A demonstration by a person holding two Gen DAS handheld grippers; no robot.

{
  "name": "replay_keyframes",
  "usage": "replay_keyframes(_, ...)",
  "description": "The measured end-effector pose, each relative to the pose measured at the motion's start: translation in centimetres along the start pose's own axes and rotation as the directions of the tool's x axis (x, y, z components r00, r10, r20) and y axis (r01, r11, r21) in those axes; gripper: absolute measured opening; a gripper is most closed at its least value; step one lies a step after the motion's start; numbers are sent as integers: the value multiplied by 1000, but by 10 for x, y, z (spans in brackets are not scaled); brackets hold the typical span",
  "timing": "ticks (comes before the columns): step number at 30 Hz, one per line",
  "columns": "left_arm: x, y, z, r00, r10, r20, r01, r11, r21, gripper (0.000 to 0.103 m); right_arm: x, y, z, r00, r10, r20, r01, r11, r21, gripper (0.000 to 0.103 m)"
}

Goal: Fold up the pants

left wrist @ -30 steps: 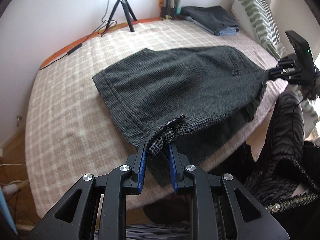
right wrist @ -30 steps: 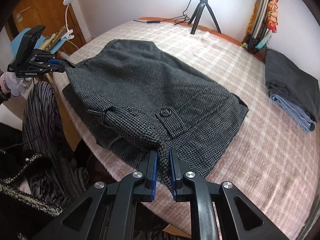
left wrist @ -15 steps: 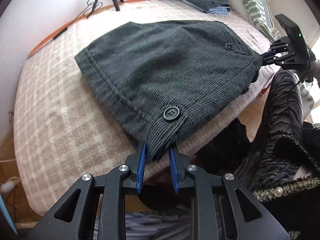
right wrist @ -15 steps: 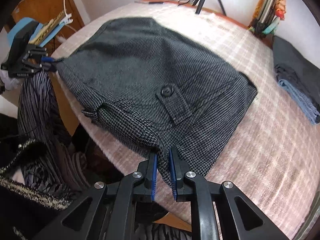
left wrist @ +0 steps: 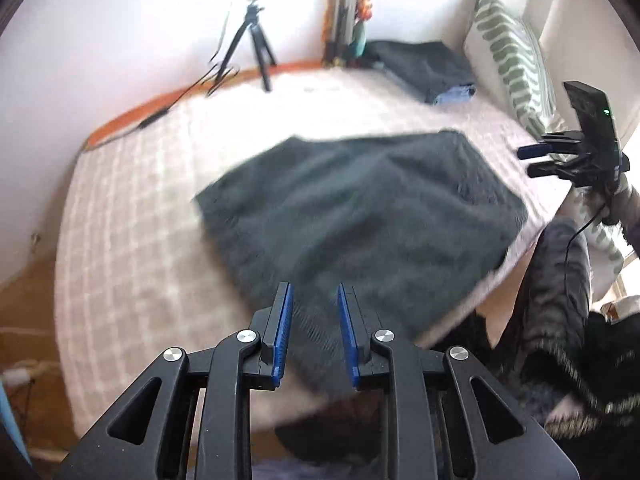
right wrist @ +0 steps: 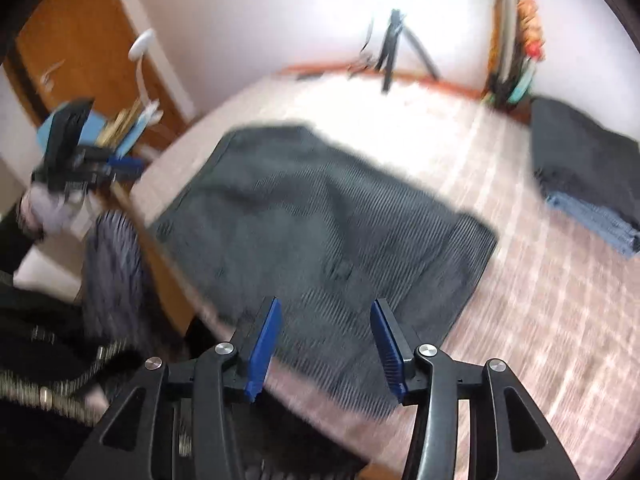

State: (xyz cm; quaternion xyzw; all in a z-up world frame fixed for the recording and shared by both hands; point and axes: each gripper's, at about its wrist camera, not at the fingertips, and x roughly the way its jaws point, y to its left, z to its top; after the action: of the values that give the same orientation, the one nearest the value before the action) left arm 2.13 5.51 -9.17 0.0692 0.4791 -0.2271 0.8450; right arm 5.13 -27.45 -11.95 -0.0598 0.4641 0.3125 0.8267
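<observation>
On the checked bed [left wrist: 120, 240], close to its front edge: dark pants [left wrist: 360, 208], folded to a squarish block and lying flat, probably let down there so the fold settles. At the head end, a green-patterned pillow [left wrist: 512, 60]; beside it a stack of folded clothes [left wrist: 424, 68], well apart from the pants. Near the far wall, a tripod [left wrist: 256, 52]. Nothing blocking the pants. Just above the near edge, right gripper [right wrist: 326, 304] with jaws opening, no cloth between. Left gripper [left wrist: 314, 286] with jaws drawn close together, apparently pinching nothing.
</observation>
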Motion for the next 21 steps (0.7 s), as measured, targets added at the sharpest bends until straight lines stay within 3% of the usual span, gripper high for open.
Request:
replay_keyframes(4, 34, -18, 32, 999, -22, 44, 23, 1000, -2, 21, 29, -17, 29, 995, -63, 82, 52, 990, 134, 49)
replay_keyframes(6, 53, -28, 44, 998, 1, 69, -1, 1000, 3, 21, 46, -22, 37, 992, -93, 85, 76, 981, 178, 44)
replay_keyframes(11, 89, -34, 64, 997, 19, 72, -17, 999, -32, 21, 87, -32, 52, 984, -168, 67, 150, 964, 221, 43)
replay_keyframes(16, 125, -36, 57, 996, 79, 31, -79, 997, -11, 21, 107, -37, 50, 971, -238, 9, 233, 955, 183, 43)
replay_keyframes(19, 145, -38, 45, 990, 141, 0, -141, 989, 38, 21, 109, -43, 44, 970, -243, 2, 239, 954, 182, 42)
replay_keyframes(21, 148, -39, 42, 987, 159, 20, -160, 986, 51, 22, 109, -46, 41, 971, -238, 2, 234, 954, 189, 42)
